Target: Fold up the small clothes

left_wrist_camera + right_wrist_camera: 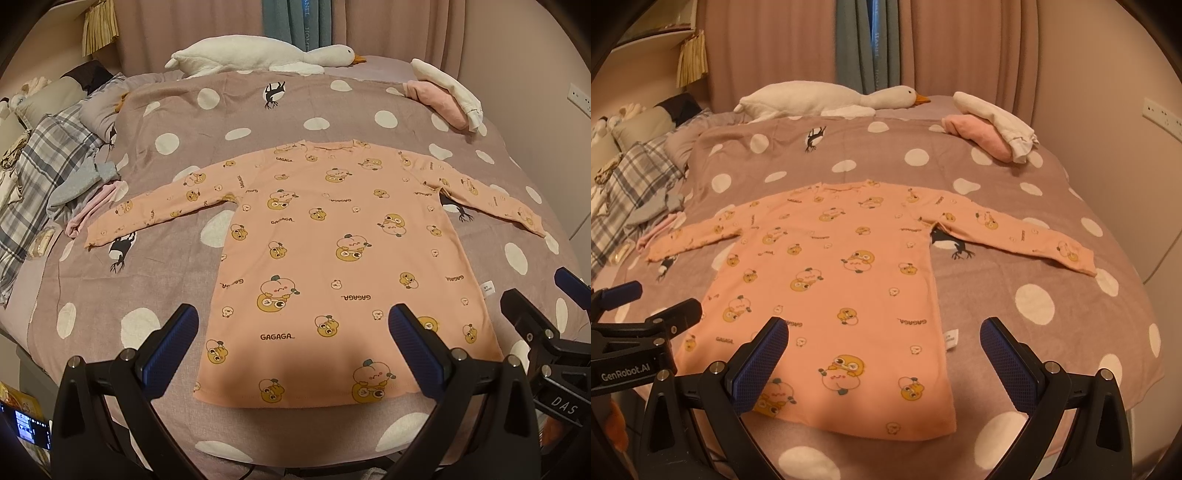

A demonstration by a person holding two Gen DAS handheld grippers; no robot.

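The peach long-sleeved shirt (pixel 332 251) lies flat on the dotted bedspread (pixel 177 110), sleeves extended toward 9 and 3 o'clock. The left hand-held gripper (pixel 293 332) and right hand-held gripper (pixel 884 345) are spread, holding nothing.

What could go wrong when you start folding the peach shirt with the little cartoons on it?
1. The shirt lies flat on a soft spotted blanket, so a hand-held gripper might pinch the blanket along with the cloth.
2. Both sleeves are spread wide; the left sleeve ends close to a pile of other clothes and could snag them.
3. Both grippers are open and hold nothing, so a thin hem might slip out.
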